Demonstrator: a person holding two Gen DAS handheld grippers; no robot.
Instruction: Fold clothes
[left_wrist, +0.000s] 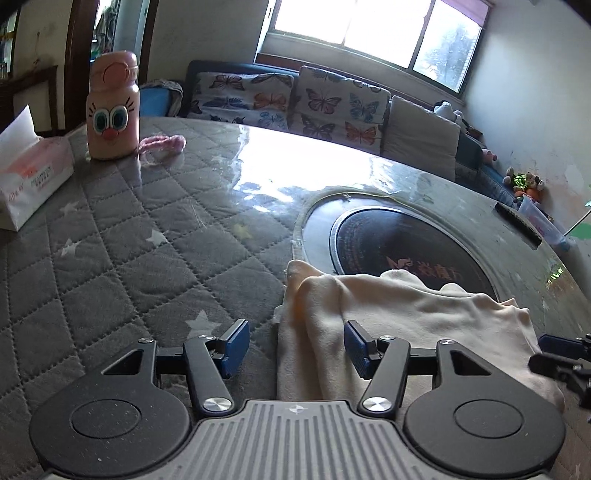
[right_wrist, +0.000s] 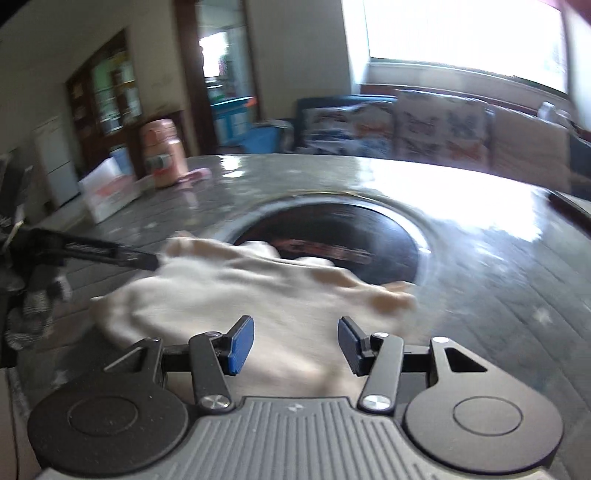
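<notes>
Quilted grey cloth with pale stars covers the round table (left_wrist: 122, 236) under a shiny clear sheet, and a dark round hob (left_wrist: 399, 251) sits sunk in its middle; a sofa with butterfly cushions (left_wrist: 295, 99) runs under the bright window behind. On the far side stand a pink bottle (left_wrist: 112, 110) with cartoon eyes and a tissue box (left_wrist: 33, 177). A cream garment (left_wrist: 388, 317) lies rumpled at the near edge, partly over the rim of the hob, with several soft ridges and one corner poking up. The left gripper (left_wrist: 293, 349) has its jaws apart, straddling the garment's left edge with nothing clamped. The right gripper (right_wrist: 295, 345) is likewise spread wide above the cloth's near side; its view is blurred, so fine detail is lost. Whether this heap is waiting to be spread or is midway through a fold, I cannot say. For a clean grip, each gripper should probably take a single layer at an edge or corner, well apart from the other, so the cloth hangs taut rather than bunching.
</notes>
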